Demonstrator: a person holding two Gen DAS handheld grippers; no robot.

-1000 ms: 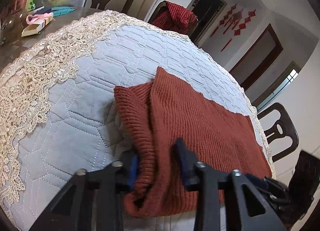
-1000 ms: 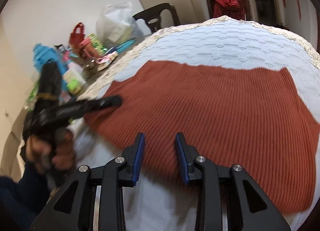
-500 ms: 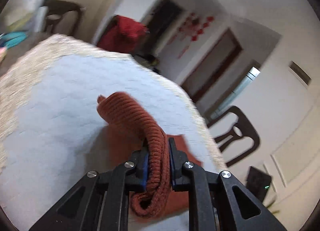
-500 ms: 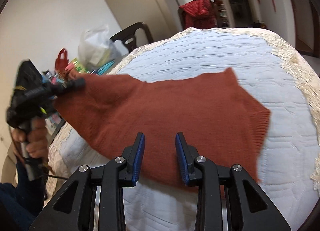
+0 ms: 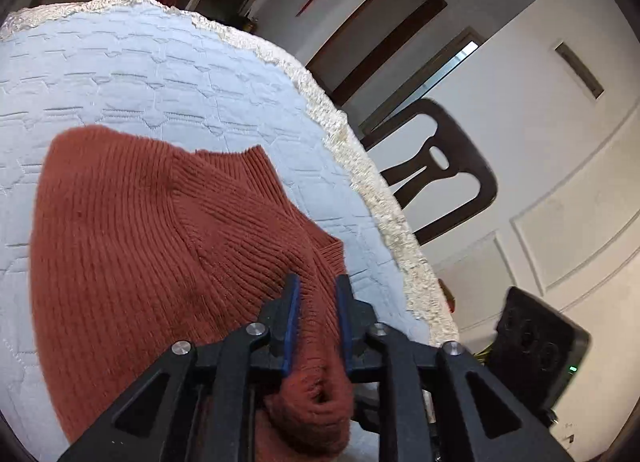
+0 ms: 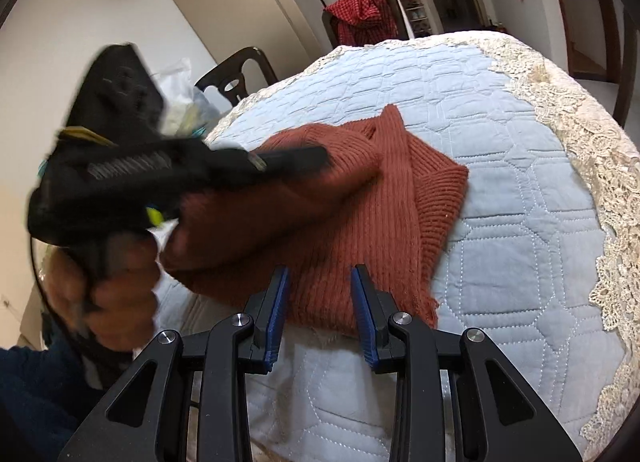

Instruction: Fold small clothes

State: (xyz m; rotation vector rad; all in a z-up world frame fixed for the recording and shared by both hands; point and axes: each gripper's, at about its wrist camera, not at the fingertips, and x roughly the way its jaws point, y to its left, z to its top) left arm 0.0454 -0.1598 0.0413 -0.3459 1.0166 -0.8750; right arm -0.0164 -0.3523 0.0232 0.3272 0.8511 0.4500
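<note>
1. On the round table, over the quilted pale-blue tablecloth [image 6: 500, 166] with its cream lace edge, lies the rust-red ribbed knit garment [image 6: 384, 218], folded over on itself into several layers.
2. At the left of the right wrist view, the left gripper [image 6: 308, 154] is blurred, held by the person's left hand [image 6: 108, 286]; its fingers reach across the upper fold of the garment.
3. From the left wrist view, the left gripper [image 5: 316, 310] has its blue-padded jaws narrowly apart with a thick bunched fold of the knit filling the gap between them, so it is clamped on the cloth; the fold bulges out below the pads.
4. Beyond that grip the garment [image 5: 132, 246] spreads away to the left and upward across the cloth, one ribbed corner lying near the lace fringe.
5. Further right, the right gripper [image 6: 320, 310] hovers at the near edge of the garment with its jaws standing wide apart; nothing is between the pads, and the knit edge lies just beyond the tips.
6. Behind the table stand dark wooden chairs [image 5: 444, 166], one draped with red checked cloth [image 6: 360, 18].
</note>
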